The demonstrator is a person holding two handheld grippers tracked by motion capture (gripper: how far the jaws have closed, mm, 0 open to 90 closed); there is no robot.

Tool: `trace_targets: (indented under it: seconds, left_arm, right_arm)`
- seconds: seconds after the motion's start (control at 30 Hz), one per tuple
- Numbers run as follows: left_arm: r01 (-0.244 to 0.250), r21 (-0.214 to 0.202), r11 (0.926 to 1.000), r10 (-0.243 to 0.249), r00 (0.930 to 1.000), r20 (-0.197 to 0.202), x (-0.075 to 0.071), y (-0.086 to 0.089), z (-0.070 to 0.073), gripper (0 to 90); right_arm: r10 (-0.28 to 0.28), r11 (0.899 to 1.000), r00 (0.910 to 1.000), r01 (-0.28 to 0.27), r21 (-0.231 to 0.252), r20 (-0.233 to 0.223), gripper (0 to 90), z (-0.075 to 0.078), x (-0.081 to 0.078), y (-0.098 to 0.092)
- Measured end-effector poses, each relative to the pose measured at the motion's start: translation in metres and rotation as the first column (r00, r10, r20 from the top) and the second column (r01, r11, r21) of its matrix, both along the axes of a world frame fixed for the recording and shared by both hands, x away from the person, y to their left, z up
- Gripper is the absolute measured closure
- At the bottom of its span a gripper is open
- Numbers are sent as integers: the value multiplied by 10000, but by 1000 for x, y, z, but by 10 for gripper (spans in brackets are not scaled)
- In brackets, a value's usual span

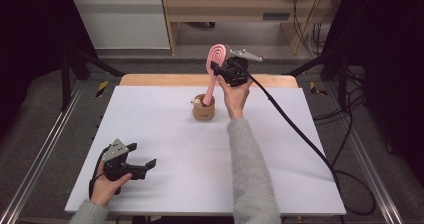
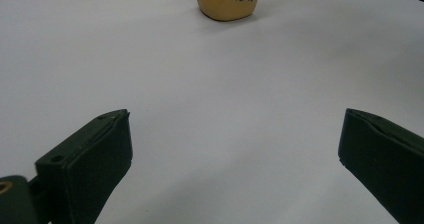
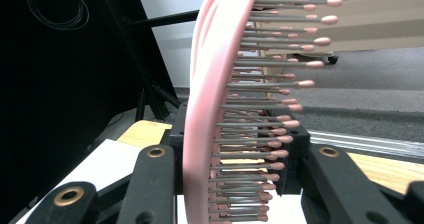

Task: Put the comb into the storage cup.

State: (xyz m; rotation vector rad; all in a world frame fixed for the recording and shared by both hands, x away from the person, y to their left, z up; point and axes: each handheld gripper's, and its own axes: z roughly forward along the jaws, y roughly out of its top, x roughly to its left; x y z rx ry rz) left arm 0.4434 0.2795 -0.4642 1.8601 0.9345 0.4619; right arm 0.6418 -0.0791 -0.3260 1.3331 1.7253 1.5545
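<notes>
pink hairbrush (image 1: pixel 216 59) sat clamped in the right gripper (image 1: pixel 226 70), its handle down in the tan cup (image 1: pixel 204 111). left gripper (image 1: pixel 131 163) rested with jaws apart on the white table (image 1: pixel 165 149).

Open tabletop (image 1: pixel 165 134) around lone cup (image 1: pixel 203 111)

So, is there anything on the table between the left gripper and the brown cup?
No. In the left gripper view, bare white table runs from the open left gripper to the brown cup.
</notes>
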Motion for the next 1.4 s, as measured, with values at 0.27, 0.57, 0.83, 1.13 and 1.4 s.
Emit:
trace_targets:
  seconds: [0.27, 0.57, 0.83, 1.13, 1.4]
  left_arm:
    - [15, 11, 10000, -15, 10000, 13, 0, 0, 0, 8]
    - [6, -26, 10000, -6, 10000, 16, 0, 0, 0, 8]
    - [7, -15, 10000, -7, 10000, 22, 0, 0, 0, 8]
    - [6, 13, 10000, -6, 10000, 30, 0, 0, 0, 8]
    - [20, 28, 10000, -20, 10000, 32, -1, -1, 0, 8]
  right_arm:
    - [-23, 10000, 10000, 22, -59, -61, 623, -6, 3, 3]
    - [-55, 9998, 9998, 52, -168, -187, 623, -15, 4, 9]
    - [4, 9998, 9995, -10, -190, -322, 623, -22, 5, 13]
    - [-9, 9998, 9989, 0, -198, -473, 623, -30, 5, 16]
    - [-3, 10000, 9982, 2, -17, -607, 623, -37, 5, 15]
